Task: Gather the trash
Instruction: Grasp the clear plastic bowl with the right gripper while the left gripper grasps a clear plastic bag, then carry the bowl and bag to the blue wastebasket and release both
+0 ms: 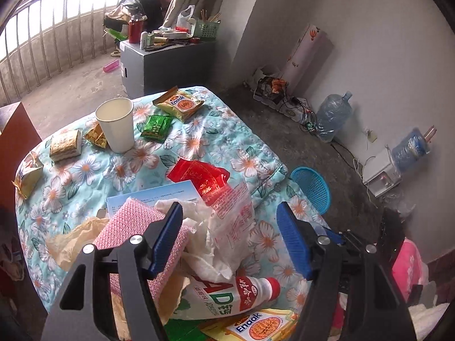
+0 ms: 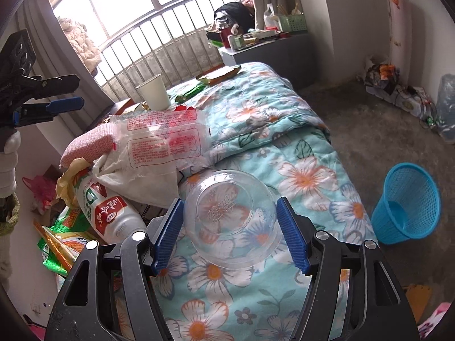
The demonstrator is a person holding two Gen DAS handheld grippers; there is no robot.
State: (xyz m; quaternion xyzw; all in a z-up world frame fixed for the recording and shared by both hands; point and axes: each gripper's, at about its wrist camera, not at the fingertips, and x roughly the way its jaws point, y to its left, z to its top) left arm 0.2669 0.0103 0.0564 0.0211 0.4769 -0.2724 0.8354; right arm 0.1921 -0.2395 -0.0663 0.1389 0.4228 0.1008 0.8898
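- Trash scattered over a table draped in a floral quilt (image 2: 284, 130); blue mesh wastebasket (image 2: 405, 203) stands on the floor off the quilt's right side, well apart from the pile.
- Right gripper (image 2: 230, 234): fingers spread wide, one on either side of a clear plastic bowl (image 2: 231, 218) lying upside down on the quilt. Left pad looks at or near the bowl wall, right pad just beside it; contact not certain. No squeeze evident, the bowl shows no flex.
- Left gripper (image 1: 230, 241): fingers wide apart, holding nothing, poised over the heap of a crumpled clear printed bag (image 1: 233, 216), pink patterned packet (image 1: 133, 227) and white AD drink bottle (image 1: 227, 298).
- Farther off on the quilt: white paper cup (image 1: 116, 125), green wrapper (image 1: 156, 126), Enaak snack packet (image 1: 179, 103), red foil wrapper (image 1: 202, 177).
- Handling, bowl: judged very light, thin-walled, smooth and slippery; likely to buckle or pop out under a hard pinch. Best hold appears to be across the widest part near the rim, gentle closing, pads square to the wall.
- Handling, bag and wrappers: soft, near weightless; pinch a bunched fold, not a flat face.
- Bottle: stiffer, round, may roll; grip across the body.
- Risk: bowl skating on the soft quilt as fingers close.
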